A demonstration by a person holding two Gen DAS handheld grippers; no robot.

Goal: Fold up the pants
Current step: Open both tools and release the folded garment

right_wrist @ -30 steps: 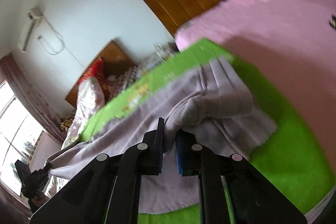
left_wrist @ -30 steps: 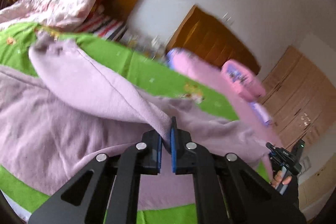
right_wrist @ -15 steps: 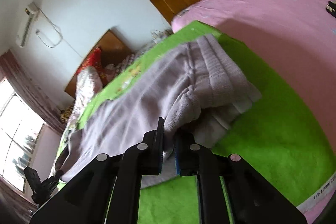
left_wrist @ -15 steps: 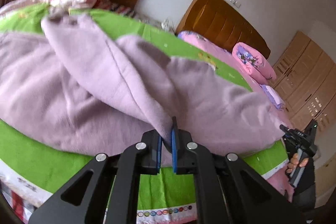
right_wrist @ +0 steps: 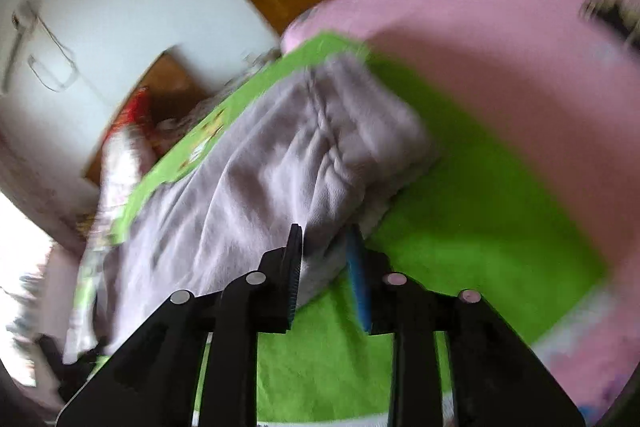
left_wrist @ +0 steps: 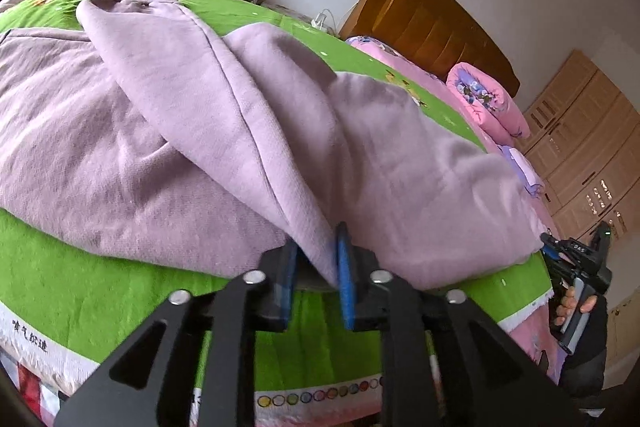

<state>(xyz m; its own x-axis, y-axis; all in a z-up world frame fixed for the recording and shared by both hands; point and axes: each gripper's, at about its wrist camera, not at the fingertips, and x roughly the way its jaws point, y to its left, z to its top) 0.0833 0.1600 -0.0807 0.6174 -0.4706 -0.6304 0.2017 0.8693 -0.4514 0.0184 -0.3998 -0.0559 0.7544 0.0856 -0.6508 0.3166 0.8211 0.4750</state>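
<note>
Pants (left_wrist: 248,131) between both opening tools (left_wrist: 316,267) (right_wrist: 326,267).

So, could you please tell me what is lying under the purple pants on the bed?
Under the purple pants a green sheet shows around their edges, with a pink bedcover beyond it. Whatever lies directly beneath the cloth is covered and cannot be seen.

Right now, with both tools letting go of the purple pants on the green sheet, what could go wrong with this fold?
1. The left tool is opening, yet cloth still hangs between its pads; pulling back could drag the pants out of shape.
2. The right tool is opening too, with the thick waistband end bunched between its fingers; it may snag.
3. The top layer lies ridged, so the fold may settle crooked.
</note>
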